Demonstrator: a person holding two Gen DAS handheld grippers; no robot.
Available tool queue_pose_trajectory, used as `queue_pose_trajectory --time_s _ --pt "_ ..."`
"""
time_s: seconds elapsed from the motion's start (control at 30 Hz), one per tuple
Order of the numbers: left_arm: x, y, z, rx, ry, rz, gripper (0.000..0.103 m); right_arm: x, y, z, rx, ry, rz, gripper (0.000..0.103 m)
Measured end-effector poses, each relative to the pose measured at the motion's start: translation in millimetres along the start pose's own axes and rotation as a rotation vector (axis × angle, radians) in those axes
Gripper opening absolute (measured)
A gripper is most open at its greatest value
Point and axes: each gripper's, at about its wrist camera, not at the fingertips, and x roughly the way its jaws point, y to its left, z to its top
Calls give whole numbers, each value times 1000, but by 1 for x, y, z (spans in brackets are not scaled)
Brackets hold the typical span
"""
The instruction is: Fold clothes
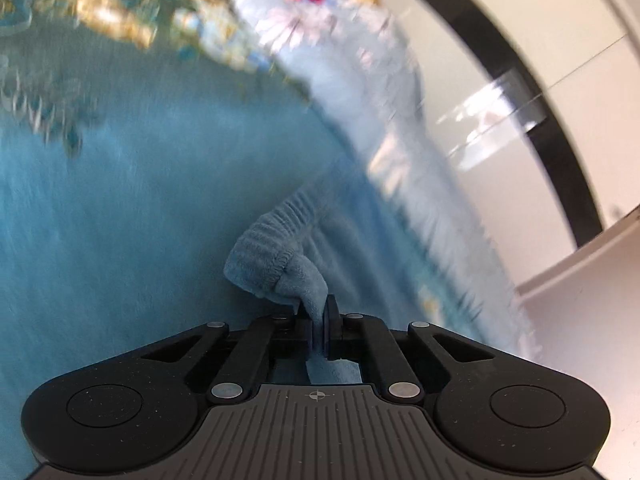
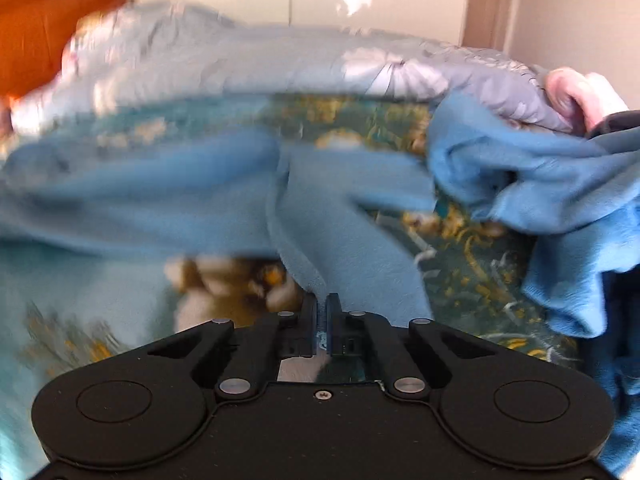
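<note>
With each tool clamped on the blue fleece garment (image 2: 344,216), left tool (image 1: 318,320) behind its ribbed cuff (image 1: 264,252), right tool (image 2: 321,312) on an edge, uneven pulling risks slippage from either narrow pinch.

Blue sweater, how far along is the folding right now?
Done: nothing looks folded yet; the blue sweater lies bunched and draped over the patterned bedspread. In hand: the left gripper is clamped on fabric just behind the ribbed cuff, and the right gripper is shut on another sweater edge. Left: spreading it flat, folding the sleeves in, and folding the body.
</note>
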Motion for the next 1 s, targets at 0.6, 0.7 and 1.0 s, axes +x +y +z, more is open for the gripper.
queue_pose_trajectory --time_s 0.6,0.7,1.0 --pt "-131 87 7 28 26 109 3 -38 -22 -19 44 122 6 4" --pt "-135 104 -5 -22 25 133 3 -23 -27 -32 68 160 -27 3" --pt "-131 117 -7 -32 44 128 3 -32 -25 -32 78 129 -33 20"
